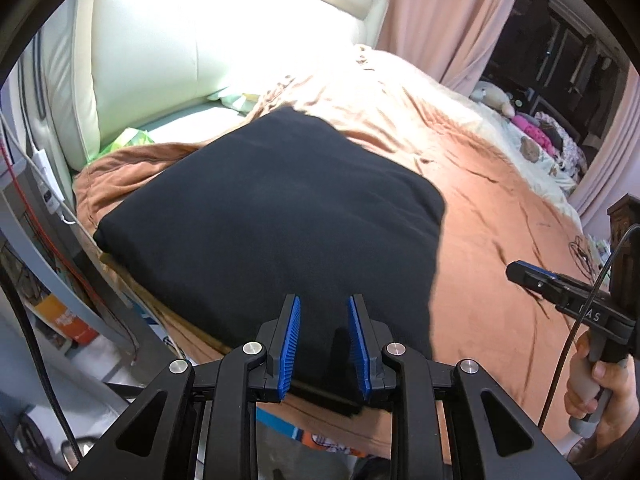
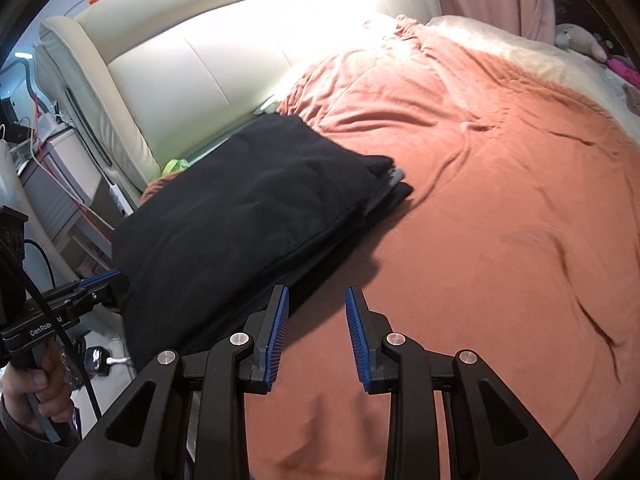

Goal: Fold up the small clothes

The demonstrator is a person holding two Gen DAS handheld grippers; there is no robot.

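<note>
A black garment (image 1: 272,208) lies folded into a thick square at the near left corner of the bed; it also shows in the right wrist view (image 2: 240,216), with grey layers showing at its right end. My left gripper (image 1: 324,300) is open, its blue pads over the garment's near edge with nothing between them. My right gripper (image 2: 316,292) is open and empty above the blanket, just right of the garment. The right gripper also appears in the left wrist view (image 1: 520,270), and the left gripper in the right wrist view (image 2: 104,278), touching the garment's left edge.
An orange-brown blanket (image 2: 500,200) covers the bed. A cream padded headboard (image 2: 208,64) stands behind it. A bedside unit with cables and a power strip (image 2: 116,196) is at the left. Pink curtains (image 1: 452,8) and soft toys (image 1: 496,98) lie at the far side.
</note>
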